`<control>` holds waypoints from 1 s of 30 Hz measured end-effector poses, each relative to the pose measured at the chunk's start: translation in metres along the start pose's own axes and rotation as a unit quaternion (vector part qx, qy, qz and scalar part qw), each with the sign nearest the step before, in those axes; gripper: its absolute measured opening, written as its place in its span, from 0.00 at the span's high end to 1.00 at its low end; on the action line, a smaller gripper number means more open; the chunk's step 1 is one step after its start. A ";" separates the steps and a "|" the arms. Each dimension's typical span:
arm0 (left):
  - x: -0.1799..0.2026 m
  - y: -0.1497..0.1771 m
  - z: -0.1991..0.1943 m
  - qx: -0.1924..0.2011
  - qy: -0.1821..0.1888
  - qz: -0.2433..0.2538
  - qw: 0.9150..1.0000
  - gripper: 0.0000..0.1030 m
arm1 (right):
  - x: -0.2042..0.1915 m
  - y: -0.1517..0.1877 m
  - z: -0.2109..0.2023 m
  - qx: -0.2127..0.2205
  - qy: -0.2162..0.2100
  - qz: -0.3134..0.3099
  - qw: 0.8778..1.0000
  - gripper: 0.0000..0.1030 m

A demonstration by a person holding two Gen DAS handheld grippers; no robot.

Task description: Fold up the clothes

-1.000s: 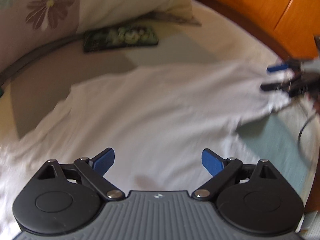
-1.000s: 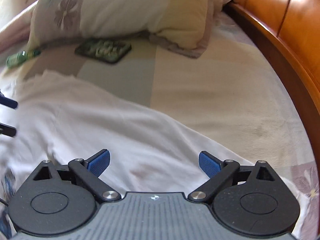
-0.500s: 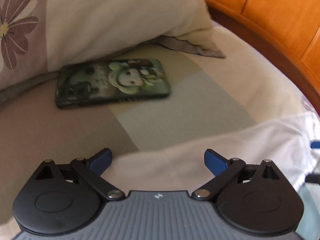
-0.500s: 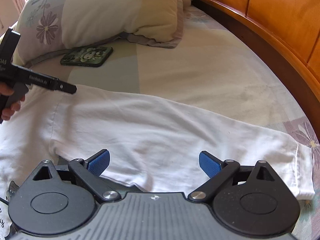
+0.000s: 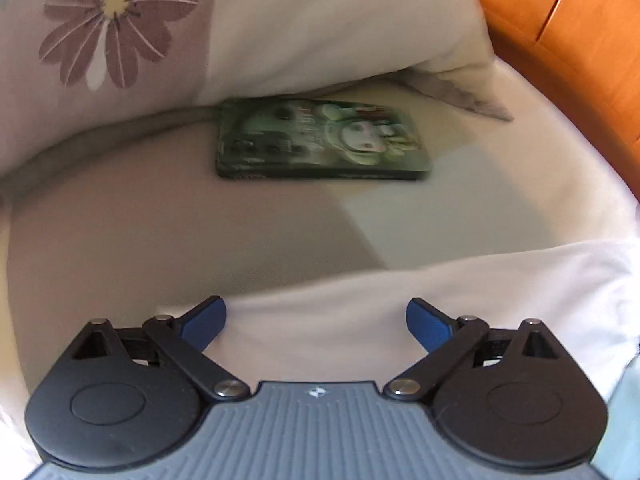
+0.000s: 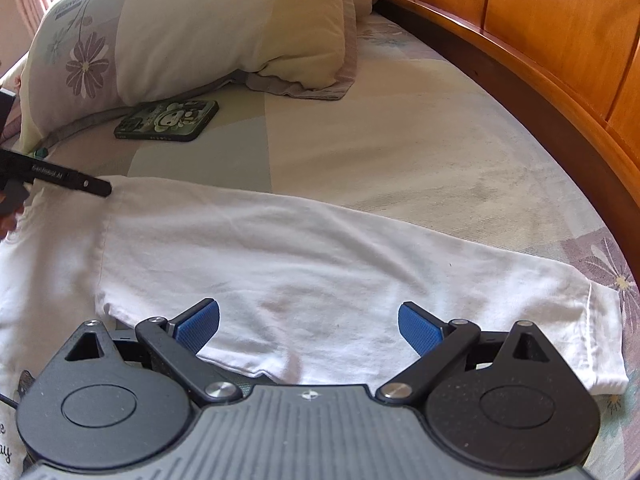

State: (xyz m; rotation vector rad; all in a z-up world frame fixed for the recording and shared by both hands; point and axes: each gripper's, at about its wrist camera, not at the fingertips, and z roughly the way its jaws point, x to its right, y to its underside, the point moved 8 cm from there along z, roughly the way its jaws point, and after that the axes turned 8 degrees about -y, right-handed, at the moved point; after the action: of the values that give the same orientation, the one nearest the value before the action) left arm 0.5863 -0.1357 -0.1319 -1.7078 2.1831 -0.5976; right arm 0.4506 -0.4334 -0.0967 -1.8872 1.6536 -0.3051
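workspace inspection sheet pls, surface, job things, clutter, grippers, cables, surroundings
surface: bed sheet, patchwork of pale colours with flower print.
job's things: white garment spread flat across the bed, one sleeve lying over it towards the right.
clutter: phone in a green cartoon case, lying beside the pillow.
grippers: left gripper open over the garment's edge, holding nothing; right gripper open over the sleeve, holding nothing.
cables: thin dark cable at the right view's left edge.
surroundings: wooden headboard.
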 end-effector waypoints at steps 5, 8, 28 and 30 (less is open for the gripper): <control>-0.002 -0.007 -0.024 0.004 0.010 -0.010 1.000 0.06 | 0.001 -0.004 -0.002 0.003 0.004 0.007 1.000 0.04; 0.018 0.004 -0.042 0.005 0.060 -0.001 0.998 0.05 | 0.000 -0.008 0.000 0.009 0.002 0.015 1.000 0.03; 0.101 0.065 -0.022 -0.003 0.065 0.183 0.981 0.05 | -0.053 0.000 0.040 -0.018 -0.061 -0.051 0.997 0.01; 0.100 0.071 -0.022 0.002 0.063 0.195 0.979 0.04 | -0.031 0.006 0.034 -0.023 -0.042 -0.060 0.997 0.01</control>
State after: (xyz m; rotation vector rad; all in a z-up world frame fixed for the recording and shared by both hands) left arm 0.4911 -0.2148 -0.1464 -1.2139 2.5098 -0.6143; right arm 0.4576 -0.3944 -0.1201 -2.0108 1.5070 -0.2336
